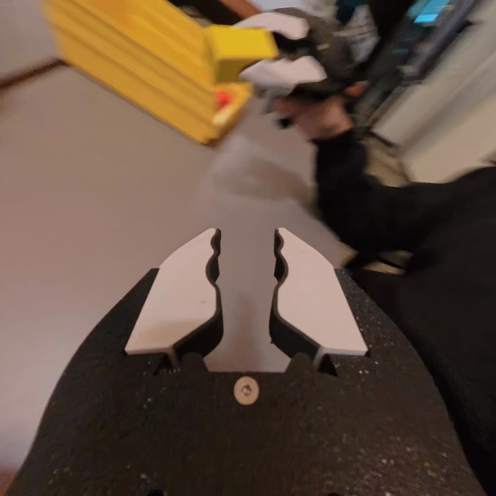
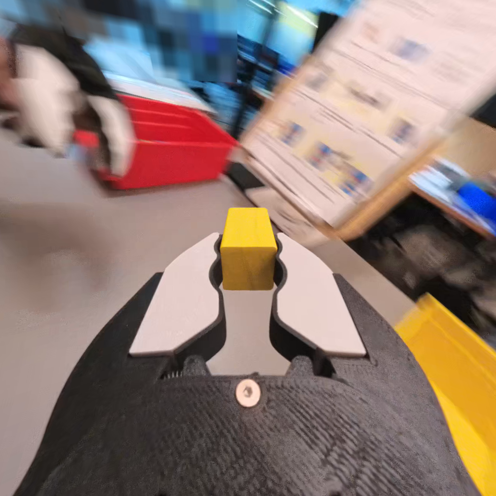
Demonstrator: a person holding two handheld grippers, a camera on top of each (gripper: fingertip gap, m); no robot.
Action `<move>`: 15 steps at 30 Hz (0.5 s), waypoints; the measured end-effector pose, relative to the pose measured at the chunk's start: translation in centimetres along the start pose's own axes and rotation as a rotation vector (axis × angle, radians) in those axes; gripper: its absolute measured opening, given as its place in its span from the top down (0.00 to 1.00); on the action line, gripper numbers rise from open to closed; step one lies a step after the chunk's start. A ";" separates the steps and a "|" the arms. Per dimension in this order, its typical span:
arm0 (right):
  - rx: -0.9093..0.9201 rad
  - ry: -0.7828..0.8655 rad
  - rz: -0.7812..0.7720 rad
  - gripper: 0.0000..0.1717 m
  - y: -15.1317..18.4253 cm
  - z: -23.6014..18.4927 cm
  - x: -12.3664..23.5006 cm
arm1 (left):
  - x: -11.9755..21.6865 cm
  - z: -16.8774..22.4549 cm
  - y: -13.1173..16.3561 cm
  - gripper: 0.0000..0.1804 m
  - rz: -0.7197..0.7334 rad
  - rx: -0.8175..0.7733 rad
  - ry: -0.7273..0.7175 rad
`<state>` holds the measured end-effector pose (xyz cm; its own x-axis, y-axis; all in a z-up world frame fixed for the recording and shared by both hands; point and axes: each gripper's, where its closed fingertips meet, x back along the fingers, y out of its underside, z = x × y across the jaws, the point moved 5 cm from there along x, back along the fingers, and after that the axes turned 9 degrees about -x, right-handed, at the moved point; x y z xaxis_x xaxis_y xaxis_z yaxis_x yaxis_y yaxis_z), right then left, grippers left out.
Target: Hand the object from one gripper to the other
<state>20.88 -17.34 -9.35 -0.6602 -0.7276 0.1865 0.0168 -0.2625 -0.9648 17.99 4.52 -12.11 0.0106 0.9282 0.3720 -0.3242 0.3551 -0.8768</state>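
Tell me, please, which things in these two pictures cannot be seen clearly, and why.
- Yellow bin, left wrist view: motion blur; the red item inside stays unidentified.
- Red bin, right wrist view: its contents are out of sight, and the blurred left gripper covers its left end.
- Yellow block, right wrist view: its underside is hidden.
- Poster board, right wrist view: smeared by motion.
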 end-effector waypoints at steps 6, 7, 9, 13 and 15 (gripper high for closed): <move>-0.487 0.621 -0.151 0.80 8.8 12.9 7.7 | 3.7 -3.8 3.9 0.82 0.044 -0.017 -0.618; -0.527 0.632 -0.152 0.80 9.8 13.5 8.2 | 4.2 -3.7 4.3 0.83 0.064 -0.054 -0.682; -0.571 0.649 -0.175 0.80 11.3 14.1 8.3 | 5.0 -3.2 5.0 0.85 0.098 -0.127 -0.791; -0.575 0.571 -0.210 0.79 12.3 13.3 6.1 | 5.4 -2.5 6.2 0.86 0.110 -0.151 -0.905; -0.552 0.572 -0.267 0.79 13.0 12.9 5.2 | 5.2 -2.2 6.2 0.84 0.085 -0.158 -0.900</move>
<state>27.39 -32.69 -18.55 -0.8712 -0.2125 0.4425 -0.4661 0.0753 -0.8815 18.11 11.78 -16.30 -0.7696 0.5385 0.3431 -0.1564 0.3620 -0.9190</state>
